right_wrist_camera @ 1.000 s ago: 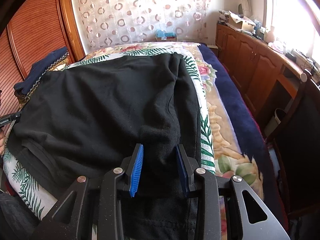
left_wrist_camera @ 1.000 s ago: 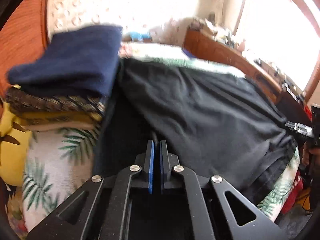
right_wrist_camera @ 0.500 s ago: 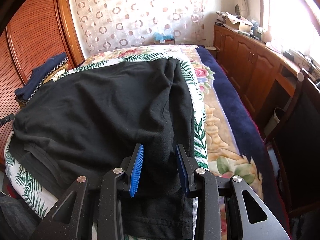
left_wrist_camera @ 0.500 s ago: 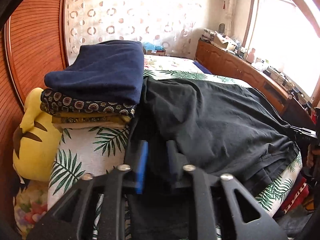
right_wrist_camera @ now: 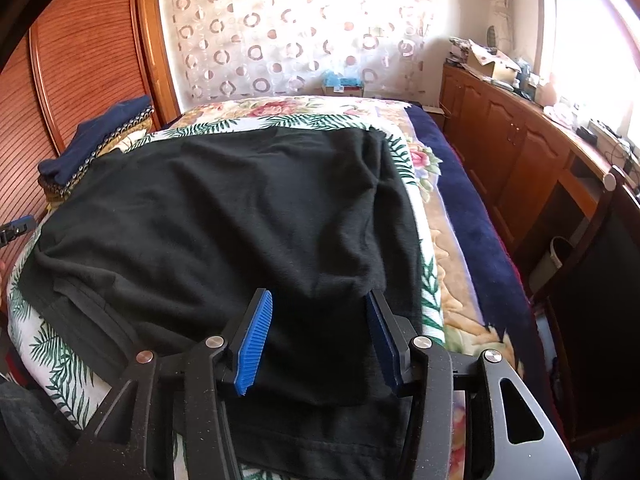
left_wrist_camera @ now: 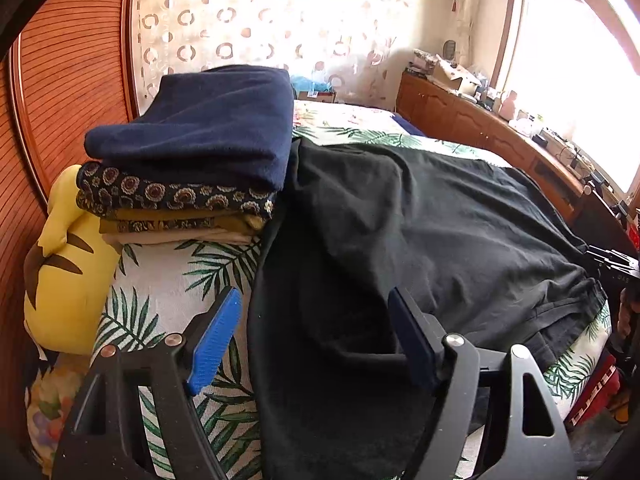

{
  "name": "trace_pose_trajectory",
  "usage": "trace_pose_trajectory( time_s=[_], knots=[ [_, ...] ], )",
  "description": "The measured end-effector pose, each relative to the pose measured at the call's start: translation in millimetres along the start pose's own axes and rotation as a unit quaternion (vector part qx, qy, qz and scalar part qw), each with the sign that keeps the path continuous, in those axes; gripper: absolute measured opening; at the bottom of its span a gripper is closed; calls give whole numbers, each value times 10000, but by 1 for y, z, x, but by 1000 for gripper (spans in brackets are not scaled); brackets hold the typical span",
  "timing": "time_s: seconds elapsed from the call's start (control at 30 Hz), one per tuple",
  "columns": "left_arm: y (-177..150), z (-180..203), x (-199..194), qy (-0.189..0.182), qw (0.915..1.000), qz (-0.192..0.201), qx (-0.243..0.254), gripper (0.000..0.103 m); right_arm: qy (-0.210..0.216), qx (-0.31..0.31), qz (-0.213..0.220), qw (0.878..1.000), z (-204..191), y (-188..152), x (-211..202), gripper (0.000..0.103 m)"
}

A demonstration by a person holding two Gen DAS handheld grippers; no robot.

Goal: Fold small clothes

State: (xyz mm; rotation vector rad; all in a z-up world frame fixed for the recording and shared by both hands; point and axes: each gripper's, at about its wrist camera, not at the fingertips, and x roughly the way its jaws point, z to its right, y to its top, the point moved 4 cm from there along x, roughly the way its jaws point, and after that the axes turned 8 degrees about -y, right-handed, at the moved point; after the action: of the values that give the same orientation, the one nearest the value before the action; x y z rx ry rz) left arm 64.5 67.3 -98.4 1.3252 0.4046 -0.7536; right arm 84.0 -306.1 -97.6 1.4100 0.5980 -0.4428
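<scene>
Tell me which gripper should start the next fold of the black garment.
Probably the right gripper: its open jaws straddle a raised fold of the black garment at the near edge. The left gripper is open too, but partly over bare palm-print sheet.

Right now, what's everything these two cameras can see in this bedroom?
Black garment: one, black, spread across the bed, partly folded over.
Folded clothes pile: one stack, navy on top, patterned and mustard below, left of the garment.
Plush toy: one, yellow, beside the pile.
Palm-leaf sheet: one, white and green, under the garment.
Navy blanket: one, along the bed's right edge.
Wooden cabinets: one row, brown, under the window.
Left gripper: one, black with blue pads, open over the garment's edge.
Right gripper: same, open.
</scene>
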Motion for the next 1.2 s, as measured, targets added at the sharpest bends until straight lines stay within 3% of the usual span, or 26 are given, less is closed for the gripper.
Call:
trace_pose_trajectory(
  time_s=[0.5, 0.73, 1.2],
  knots=[
    [-3, -8, 11, 107, 9999, -126, -44, 77, 56, 243, 219, 9994, -7, -21, 12, 51],
    [-13, -19, 26, 128, 9989, -417, -176, 77, 35, 302, 494, 9983, -9, -23, 17, 51],
    [-20, -17, 24, 242, 9995, -205, -52, 78, 24, 186, 513, 9985, -10, -24, 14, 54]
  ],
)
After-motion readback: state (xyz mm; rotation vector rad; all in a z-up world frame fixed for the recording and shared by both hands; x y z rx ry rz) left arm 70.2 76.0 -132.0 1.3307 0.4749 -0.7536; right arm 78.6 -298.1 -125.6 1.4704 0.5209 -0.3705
